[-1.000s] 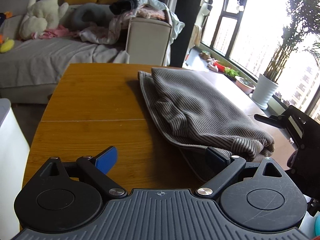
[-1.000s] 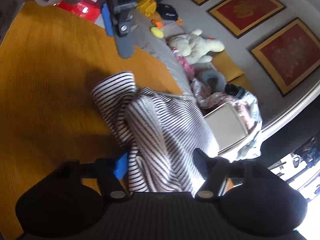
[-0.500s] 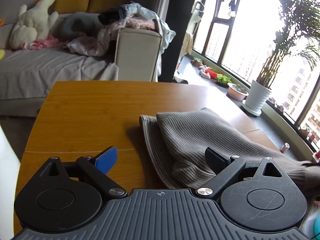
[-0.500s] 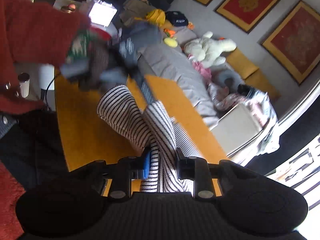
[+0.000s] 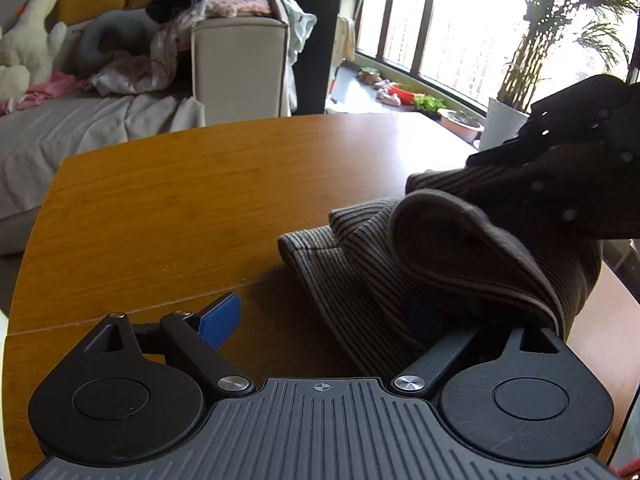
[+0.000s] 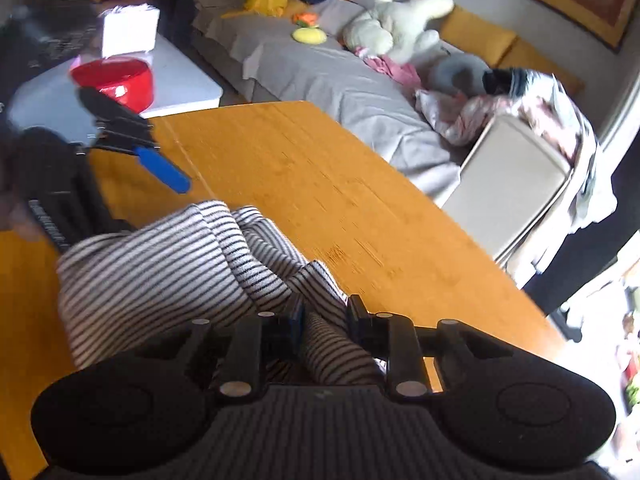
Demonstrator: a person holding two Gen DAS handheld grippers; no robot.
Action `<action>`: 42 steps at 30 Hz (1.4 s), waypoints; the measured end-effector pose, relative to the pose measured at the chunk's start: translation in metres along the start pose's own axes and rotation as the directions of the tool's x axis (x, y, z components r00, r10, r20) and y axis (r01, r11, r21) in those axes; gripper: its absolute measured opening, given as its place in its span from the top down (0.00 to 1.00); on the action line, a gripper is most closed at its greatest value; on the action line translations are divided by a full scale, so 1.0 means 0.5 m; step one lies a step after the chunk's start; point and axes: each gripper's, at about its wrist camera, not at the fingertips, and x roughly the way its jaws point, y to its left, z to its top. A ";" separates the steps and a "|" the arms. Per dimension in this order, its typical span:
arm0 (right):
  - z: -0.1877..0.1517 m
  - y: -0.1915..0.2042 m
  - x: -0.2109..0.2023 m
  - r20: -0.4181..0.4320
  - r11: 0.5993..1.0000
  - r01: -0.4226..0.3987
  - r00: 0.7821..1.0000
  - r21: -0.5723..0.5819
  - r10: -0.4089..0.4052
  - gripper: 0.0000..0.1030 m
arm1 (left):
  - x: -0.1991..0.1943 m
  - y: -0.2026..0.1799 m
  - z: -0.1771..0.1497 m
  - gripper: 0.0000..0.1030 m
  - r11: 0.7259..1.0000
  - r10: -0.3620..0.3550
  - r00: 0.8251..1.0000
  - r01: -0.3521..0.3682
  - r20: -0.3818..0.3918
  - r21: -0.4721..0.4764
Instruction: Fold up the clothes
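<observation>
A ribbed, striped knit garment [image 5: 420, 264] is bunched in soft rolled folds at the right of the glossy wooden tabletop [image 5: 192, 200]. The left gripper [image 5: 320, 316] is seen with its jaws spread wide, one blue pad bare, the other tucked under the cloth. In the right wrist view the right gripper [image 6: 324, 316] is clamped narrowly on a striped fold [image 6: 332, 352]; there a red bowl [image 6: 116, 80] and a sofa [image 6: 320, 76] with a plush toy [image 6: 396, 28] are shown. A potted plant [image 5: 520, 92] by the window is shown only in the left view.

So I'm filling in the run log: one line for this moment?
step: folding | right gripper: shut on striped garment, lifting a fold | left gripper: open, beside it | surface: wooden table
</observation>
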 end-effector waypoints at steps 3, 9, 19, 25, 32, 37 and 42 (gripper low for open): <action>-0.006 -0.034 0.006 0.026 0.992 -0.037 0.999 0.122 0.034 0.76 | -0.008 0.011 -0.004 0.10 1.000 0.007 1.000 -0.007 0.002 -0.007; -0.030 -0.093 0.019 0.067 0.951 -0.104 0.994 0.292 0.088 0.72 | -0.090 0.037 0.015 0.10 0.996 -0.019 0.991 0.030 0.135 -0.086; -0.031 -0.174 -0.037 0.175 0.835 -0.079 0.984 0.544 -0.021 0.59 | -0.072 -0.128 0.042 0.10 0.973 -0.219 0.971 0.210 0.091 0.097; -0.071 -0.115 -0.216 0.317 0.889 0.017 0.931 0.458 -0.181 0.69 | 0.001 -0.113 0.039 0.11 0.983 -0.184 0.982 0.183 0.035 0.021; -0.143 -0.067 -0.086 0.094 0.867 0.082 0.985 0.491 -0.146 0.68 | 0.009 -0.109 0.050 0.10 0.986 -0.168 0.985 0.167 0.026 0.021; -0.129 -0.056 -0.051 0.098 0.882 0.128 0.976 0.454 -0.192 0.66 | -0.024 -0.118 0.053 0.12 0.989 -0.129 0.989 0.123 0.071 0.088; -0.138 -0.050 -0.058 0.106 0.882 0.131 0.974 0.453 -0.200 0.65 | -0.044 -0.112 0.055 0.12 0.989 -0.122 0.987 0.112 0.106 0.093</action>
